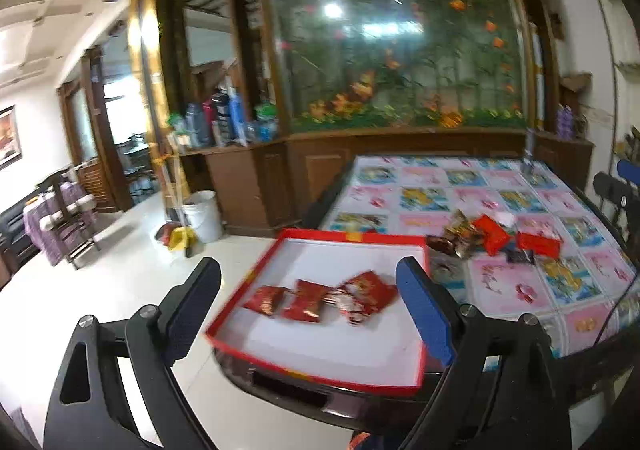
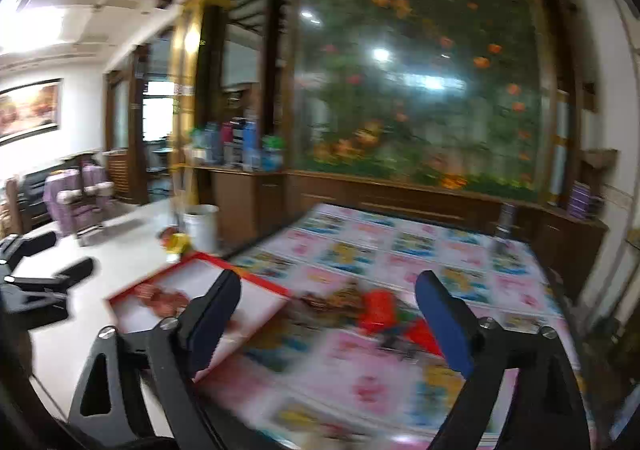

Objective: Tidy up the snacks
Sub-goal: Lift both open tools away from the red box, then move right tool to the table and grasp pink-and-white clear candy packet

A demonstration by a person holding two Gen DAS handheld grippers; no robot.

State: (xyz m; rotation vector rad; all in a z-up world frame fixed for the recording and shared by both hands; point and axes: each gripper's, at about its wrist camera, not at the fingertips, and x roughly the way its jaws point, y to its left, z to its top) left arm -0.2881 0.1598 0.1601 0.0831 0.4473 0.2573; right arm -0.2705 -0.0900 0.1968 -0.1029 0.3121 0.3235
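A shallow red-rimmed box [image 1: 320,346] with a white floor sits on the table's near left corner, partly overhanging the edge. Three red snack packets [image 1: 308,302] lie in a row inside it. My left gripper [image 1: 309,266] hovers open in front of the box with nothing between its fingers. A loose pile of red and brown snack packets [image 1: 492,238] lies on the patterned tablecloth [image 1: 500,290], right of the box. In the blurred right wrist view, my right gripper [image 2: 328,282] is open and empty, just short of the pile [image 2: 376,310]. The box [image 2: 192,282] is to its left.
The left gripper [image 2: 60,254] shows at the left edge of the right wrist view. A white bucket [image 1: 204,213] and a yellow item stand on the floor left of the table. A wooden cabinet [image 1: 248,185] and glass mural run behind. A black chair [image 1: 616,189] stands at the table's right side.
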